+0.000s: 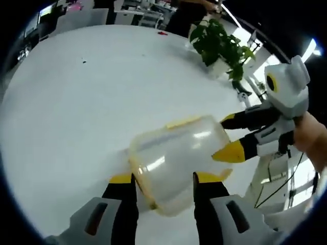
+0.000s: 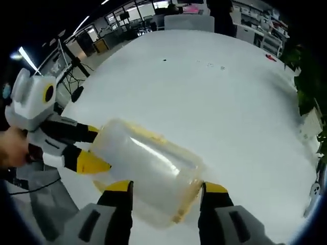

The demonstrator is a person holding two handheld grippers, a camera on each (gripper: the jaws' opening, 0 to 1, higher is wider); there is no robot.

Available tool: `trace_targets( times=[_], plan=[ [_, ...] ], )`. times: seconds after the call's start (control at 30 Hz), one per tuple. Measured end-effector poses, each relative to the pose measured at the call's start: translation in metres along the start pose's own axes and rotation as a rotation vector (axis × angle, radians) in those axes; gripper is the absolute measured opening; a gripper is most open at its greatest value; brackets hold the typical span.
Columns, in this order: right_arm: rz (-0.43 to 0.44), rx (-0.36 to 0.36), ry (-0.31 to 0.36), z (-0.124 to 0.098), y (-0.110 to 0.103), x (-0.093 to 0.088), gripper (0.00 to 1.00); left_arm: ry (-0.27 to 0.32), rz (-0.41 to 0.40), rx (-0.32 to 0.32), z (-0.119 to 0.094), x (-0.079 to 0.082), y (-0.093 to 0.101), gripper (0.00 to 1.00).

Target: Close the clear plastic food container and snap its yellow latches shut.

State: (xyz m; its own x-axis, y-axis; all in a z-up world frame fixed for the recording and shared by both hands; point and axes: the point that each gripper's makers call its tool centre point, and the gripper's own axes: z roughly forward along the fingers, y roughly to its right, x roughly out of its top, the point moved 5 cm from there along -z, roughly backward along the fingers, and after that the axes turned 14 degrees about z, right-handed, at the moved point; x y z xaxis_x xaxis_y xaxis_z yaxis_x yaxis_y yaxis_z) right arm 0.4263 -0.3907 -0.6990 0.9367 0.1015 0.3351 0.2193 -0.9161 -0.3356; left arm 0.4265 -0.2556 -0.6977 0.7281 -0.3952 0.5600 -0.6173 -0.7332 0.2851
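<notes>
The clear plastic food container [image 1: 176,161] is held up off the white table [image 1: 76,112], gripped from both ends by the two grippers. In the left gripper view, the left gripper [image 1: 164,179] has its yellow-tipped jaws set either side of the container's near end, pressed against its walls, so the jaws are closed on it at roughly the container's width. A yellow latch [image 1: 182,122] lies along the container's upper edge, and a yellow seal runs round the rim near the left jaw. The right gripper [image 1: 229,137] comes in from the right side of that view, its black and yellow fingers touching the far end of the container, with a person's hand [image 1: 311,138] behind it.

In the right gripper view, the right gripper [image 2: 166,188] holds the container [image 2: 148,168] between its own jaws in the same way, while the left gripper [image 2: 92,148] reaches in from the left edge and meets the opposite end. A potted plant [image 1: 222,43] stands near the far right edge of the table. Whether the lid is fully seated cannot be told.
</notes>
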Motion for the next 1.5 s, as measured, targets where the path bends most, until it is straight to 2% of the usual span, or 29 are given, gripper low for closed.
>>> trace_targets(
  times=[0.03, 0.2, 0.43, 0.6, 0.77, 0.8, 0.87, 0.9, 0.97, 1.1, 1.17, 1.2, 1.23, 1.27, 1.3, 1.37, 1.43, 1.47, 1.5],
  plan=[
    [0.005, -0.026, -0.017, -0.002, 0.004, -0.002, 0.50, -0.001, -0.002, 0.001, 0.001, -0.002, -0.002, 0.41],
    [0.014, -0.030, -0.018, -0.002, 0.002, -0.004, 0.50, -0.013, 0.006, 0.006, 0.002, -0.004, -0.004, 0.41],
    [0.029, 0.010, -0.020, -0.004, 0.006, -0.003, 0.52, 0.008, -0.005, -0.003, 0.000, -0.007, -0.006, 0.44],
    [0.039, 0.036, -0.005, -0.006, 0.008, -0.004, 0.52, 0.020, 0.020, -0.023, 0.001, -0.005, -0.007, 0.46],
    [-0.074, 0.018, 0.014, -0.012, 0.010, -0.002, 0.47, 0.025, 0.095, -0.021, -0.004, -0.007, -0.010, 0.48],
    [-0.099, 0.013, 0.002, -0.015, 0.011, -0.003, 0.46, 0.025, 0.106, -0.019, -0.006, -0.007, -0.011, 0.48],
    [-0.117, 0.000, 0.006, -0.019, 0.012, -0.003, 0.48, 0.025, 0.125, -0.038, -0.008, -0.008, -0.010, 0.50],
    [-0.154, 0.005, 0.005, -0.022, 0.013, -0.003, 0.48, 0.021, 0.140, -0.031, -0.010, -0.009, -0.012, 0.51],
    [-0.205, -0.008, -0.001, -0.025, 0.015, -0.003, 0.46, 0.025, 0.186, -0.035, -0.015, -0.009, -0.012, 0.51],
    [-0.374, -0.043, -0.015, -0.033, 0.022, -0.004, 0.47, 0.017, 0.288, -0.073, -0.023, -0.009, -0.014, 0.53],
    [-0.453, -0.011, 0.001, -0.036, 0.019, -0.002, 0.46, 0.031, 0.384, -0.087, -0.027, -0.005, -0.014, 0.58],
    [-0.466, -0.012, -0.018, -0.039, 0.021, -0.003, 0.44, 0.046, 0.450, -0.109, -0.031, -0.002, -0.013, 0.58],
    [-0.502, 0.016, -0.020, -0.040, 0.019, -0.002, 0.40, 0.057, 0.492, -0.116, -0.034, 0.001, -0.013, 0.57],
    [-0.577, 0.100, 0.008, -0.041, 0.009, -0.001, 0.37, 0.053, 0.551, -0.107, -0.037, 0.003, -0.016, 0.56],
    [-0.594, 0.128, 0.014, -0.042, 0.006, -0.001, 0.36, 0.063, 0.577, -0.126, -0.039, 0.005, -0.014, 0.54],
    [-0.645, 0.181, 0.006, -0.044, 0.003, -0.003, 0.35, 0.107, 0.643, -0.215, -0.043, 0.011, -0.004, 0.56],
    [-0.686, 0.223, 0.011, -0.046, -0.002, -0.004, 0.35, 0.105, 0.710, -0.283, -0.047, 0.011, 0.006, 0.62],
    [-0.715, 0.251, 0.012, -0.046, -0.005, -0.005, 0.35, 0.115, 0.750, -0.312, -0.048, 0.012, 0.011, 0.60],
    [-0.750, 0.283, 0.013, -0.048, -0.010, -0.006, 0.35, 0.128, 0.827, -0.326, -0.050, 0.014, 0.016, 0.56]
  ],
)
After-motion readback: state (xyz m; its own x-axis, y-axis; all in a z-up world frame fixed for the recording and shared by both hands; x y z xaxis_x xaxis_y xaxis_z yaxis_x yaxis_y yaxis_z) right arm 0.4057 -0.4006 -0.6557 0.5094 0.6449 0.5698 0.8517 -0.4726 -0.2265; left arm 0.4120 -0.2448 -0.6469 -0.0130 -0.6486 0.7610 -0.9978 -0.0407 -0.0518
